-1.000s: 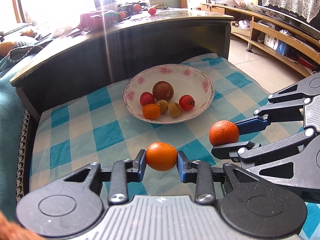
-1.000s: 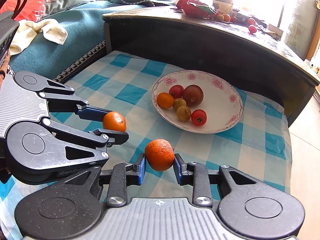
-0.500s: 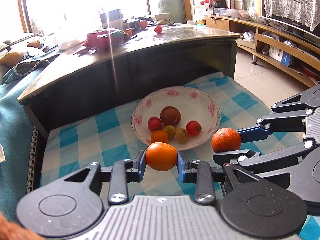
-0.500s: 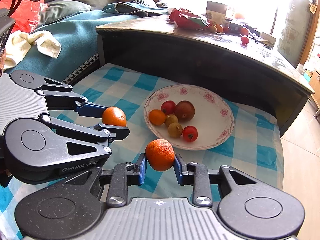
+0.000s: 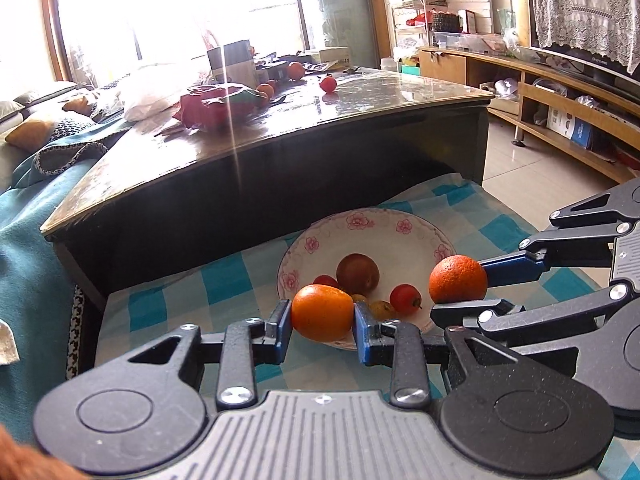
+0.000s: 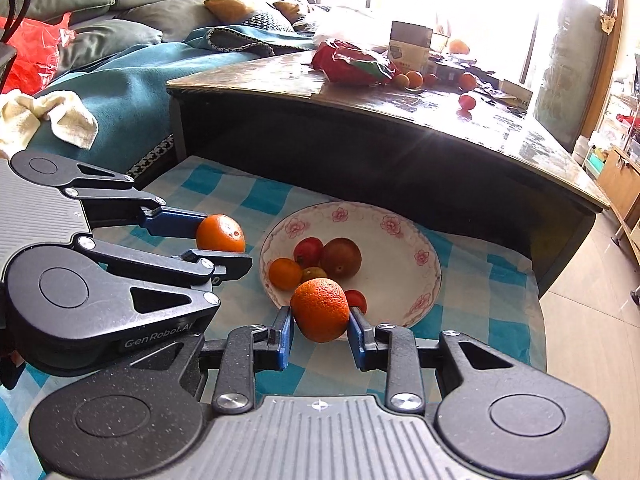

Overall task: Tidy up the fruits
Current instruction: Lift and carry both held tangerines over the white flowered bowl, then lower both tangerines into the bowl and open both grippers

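My left gripper (image 5: 322, 314) is shut on a smooth orange (image 5: 322, 312), held above the near rim of a white bowl with pink flowers (image 5: 360, 222). In the right wrist view that same gripper (image 6: 218, 236) and its orange (image 6: 221, 233) sit at the left of the bowl (image 6: 420, 240). My right gripper (image 6: 318, 318) is shut on a rougher, darker orange (image 6: 319, 309) over the bowl's near edge; the left wrist view shows it (image 5: 458, 285) at the right. Inside the bowl lie a brown round fruit (image 6: 340, 258), red fruits and a small orange (image 6: 284, 273).
The bowl rests on a blue-and-white checked cloth (image 6: 248, 200). Behind it rises a dark coffee table (image 5: 280, 128) carrying a red bag, a box and loose fruits. A teal-covered sofa (image 6: 120, 76) is at the left, wooden shelving (image 5: 560, 92) at the right.
Both grippers have risen with their oranges and tilted up, so the bowl sits lower and closer in each view and more of the coffee table's top shows.
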A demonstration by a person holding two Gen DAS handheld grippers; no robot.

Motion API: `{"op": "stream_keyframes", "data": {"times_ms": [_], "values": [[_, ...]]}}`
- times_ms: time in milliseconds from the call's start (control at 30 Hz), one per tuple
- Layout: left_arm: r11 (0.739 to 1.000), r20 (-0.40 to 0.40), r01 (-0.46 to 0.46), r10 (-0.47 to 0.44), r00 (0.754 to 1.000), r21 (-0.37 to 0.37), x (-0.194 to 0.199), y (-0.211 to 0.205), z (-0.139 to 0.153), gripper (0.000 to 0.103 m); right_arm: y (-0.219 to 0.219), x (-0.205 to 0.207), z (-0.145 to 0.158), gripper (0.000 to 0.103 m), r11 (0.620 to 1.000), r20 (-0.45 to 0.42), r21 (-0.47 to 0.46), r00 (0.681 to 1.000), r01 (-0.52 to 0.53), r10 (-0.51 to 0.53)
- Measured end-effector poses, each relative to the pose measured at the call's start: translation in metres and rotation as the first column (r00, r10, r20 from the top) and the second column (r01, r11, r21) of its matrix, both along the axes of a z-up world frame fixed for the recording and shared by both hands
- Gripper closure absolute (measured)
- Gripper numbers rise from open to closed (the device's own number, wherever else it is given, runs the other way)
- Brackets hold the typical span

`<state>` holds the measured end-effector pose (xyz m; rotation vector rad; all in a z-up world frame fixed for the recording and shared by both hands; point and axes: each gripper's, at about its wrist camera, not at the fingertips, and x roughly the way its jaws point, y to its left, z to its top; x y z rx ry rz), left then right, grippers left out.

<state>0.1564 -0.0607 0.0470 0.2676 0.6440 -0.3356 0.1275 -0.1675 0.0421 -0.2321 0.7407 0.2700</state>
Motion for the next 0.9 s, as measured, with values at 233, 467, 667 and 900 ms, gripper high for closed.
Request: {"op": "stream_keyframes", "data": {"times_ms": [233, 467, 667, 900], "values": [[0.999, -0.002, -0.015, 0.015, 1.000, -0.037, 0.021, 0.000, 0.001, 0.063, -0.002, 0.019, 0.002, 0.078, 1.000, 0.021, -0.002, 0.999, 0.024, -0.024], [0.999, -0.019, -0.019, 0.018, 1.000, -0.049, 0.045, -0.008, -0.007, 0.063, -0.011, 0.041, 0.003, 0.078, 0.998, 0.027, 0.023, 0.998, 0.052, -0.052], [0.997, -0.038, -0.032, 0.029, 0.999, -0.065, 0.073, -0.014, -0.017, 0.063, -0.018, 0.063, -0.006, 0.078, 0.998, 0.013, 0.012, 0.998, 0.061, -0.062], [0.998, -0.063, -0.042, 0.038, 0.997, -0.053, 0.100, -0.020, -0.036, 0.063, -0.026, 0.092, -0.021, 0.078, 0.996, -0.014, 0.052, 0.997, 0.076, -0.076]]}}
